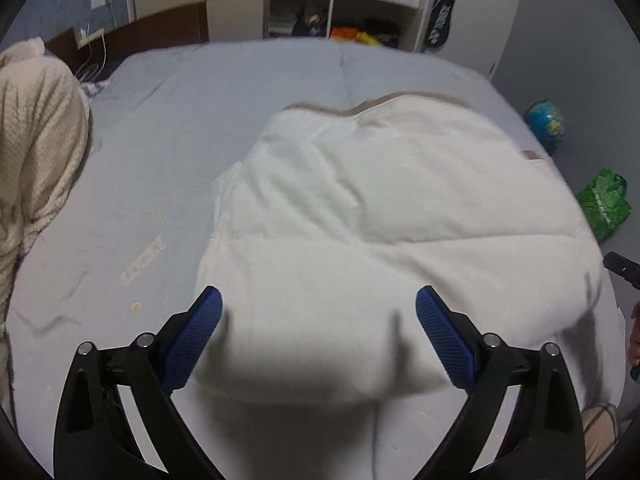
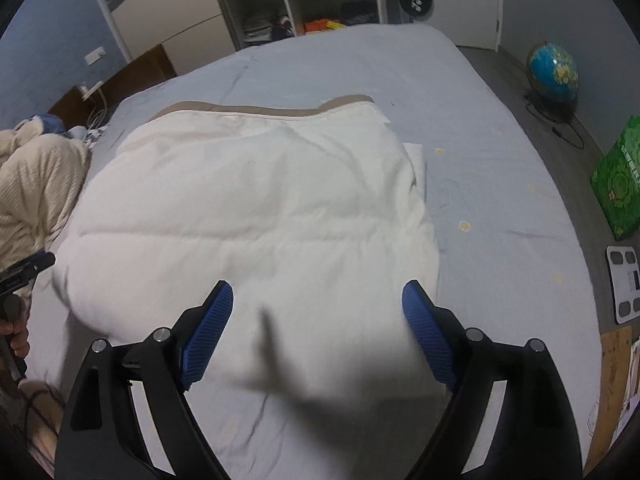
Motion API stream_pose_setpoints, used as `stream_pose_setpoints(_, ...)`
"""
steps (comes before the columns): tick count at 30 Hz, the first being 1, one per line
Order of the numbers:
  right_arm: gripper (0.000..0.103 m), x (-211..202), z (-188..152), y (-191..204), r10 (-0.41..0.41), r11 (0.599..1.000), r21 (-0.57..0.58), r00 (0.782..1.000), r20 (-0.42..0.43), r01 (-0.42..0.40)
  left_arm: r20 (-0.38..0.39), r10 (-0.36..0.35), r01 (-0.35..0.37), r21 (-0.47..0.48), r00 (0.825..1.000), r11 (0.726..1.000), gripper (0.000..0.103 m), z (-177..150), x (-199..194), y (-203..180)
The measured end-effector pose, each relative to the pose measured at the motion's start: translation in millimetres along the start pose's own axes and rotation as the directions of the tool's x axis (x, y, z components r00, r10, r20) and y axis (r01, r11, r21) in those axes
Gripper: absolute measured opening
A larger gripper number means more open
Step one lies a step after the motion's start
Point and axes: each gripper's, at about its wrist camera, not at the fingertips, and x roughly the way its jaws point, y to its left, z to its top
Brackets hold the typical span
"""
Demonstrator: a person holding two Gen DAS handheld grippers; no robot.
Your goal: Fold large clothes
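Note:
A large white padded garment (image 1: 380, 220) lies folded into a thick rectangular bundle on the pale blue bed sheet (image 1: 160, 160). It also shows in the right wrist view (image 2: 256, 208), with a beige edge along its far side. My left gripper (image 1: 318, 300) is open and empty, just above the bundle's near edge. My right gripper (image 2: 318, 294) is open and empty, above the bundle's near right part. The tip of the left gripper shows at the left edge of the right wrist view (image 2: 28, 268).
A cream knitted blanket (image 1: 36, 140) is heaped at the bed's left side. A shelf unit (image 1: 340, 0) stands behind the bed. A globe (image 2: 554, 72), a green box (image 2: 620, 176) and a white scale (image 2: 624, 284) sit on the floor to the right.

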Motion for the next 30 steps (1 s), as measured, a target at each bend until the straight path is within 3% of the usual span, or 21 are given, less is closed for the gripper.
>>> stream_pose_setpoints(4,0.092,-28.7,-17.3,17.0,0.034,0.999,-0.035,0.999,0.023,-0.033,0.045,-0.036,0.036,0.014,0.998,0.999,0.096,-14.4,-28.9,-14.5)
stream_pose_setpoints(10,0.095,-62.9,-46.3,39.2,0.05,0.996,-0.075,0.997,0.05,-0.046,0.019,-0.085,0.084,0.035,0.996,0.996,0.097,-39.4,-56.0,-39.7)
stream_pose_setpoints(21,0.095,-104.1,-97.7,71.8,0.008,0.994,-0.109,0.995,0.098,0.003,0.077,-0.024,0.019,0.072,0.997,0.997,0.097,-113.7,-93.5,-65.1)
stream_pose_setpoints(30,0.095,-129.8,-134.0,88.1,-0.001,0.991,-0.131,0.989,0.147,0.021,0.103,-0.033,0.021,0.113,0.994,0.993,0.097,-139.9,-108.2,-80.0)
